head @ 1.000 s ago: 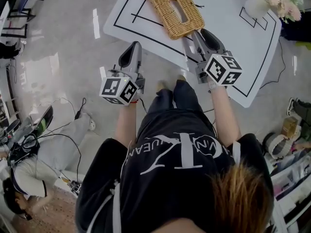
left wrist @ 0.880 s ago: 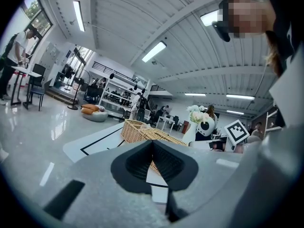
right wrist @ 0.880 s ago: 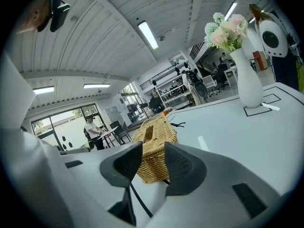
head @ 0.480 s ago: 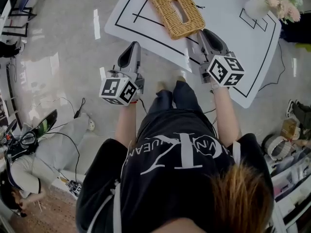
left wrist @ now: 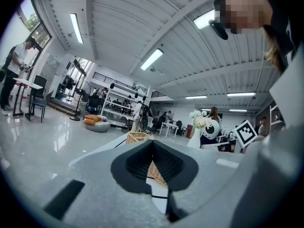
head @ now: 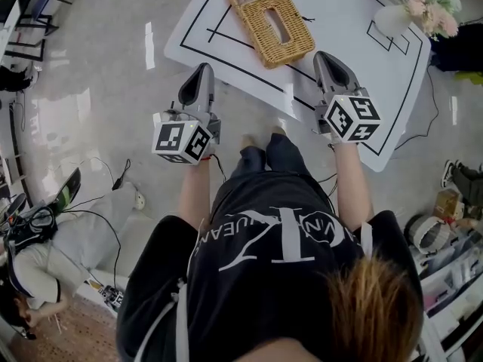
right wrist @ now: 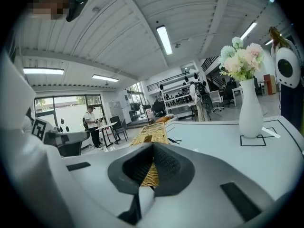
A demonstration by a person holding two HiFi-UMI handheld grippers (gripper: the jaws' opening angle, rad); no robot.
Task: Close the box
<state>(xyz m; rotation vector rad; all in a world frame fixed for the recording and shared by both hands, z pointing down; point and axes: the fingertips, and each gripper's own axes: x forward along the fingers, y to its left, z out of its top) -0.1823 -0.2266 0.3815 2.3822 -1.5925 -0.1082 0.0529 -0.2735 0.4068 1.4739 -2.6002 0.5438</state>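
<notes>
Two sets of jaws were together and empty: the left gripper (head: 200, 72) and right gripper (head: 324, 57), both short of the box (head: 270, 17) on the table (head: 362, 44). The wicker seemed light, stiff and rough; its lid edge looked best to grip.

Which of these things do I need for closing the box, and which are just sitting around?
For the job:
box
left tool
right tool

Lying about:
vase
flowers
</notes>
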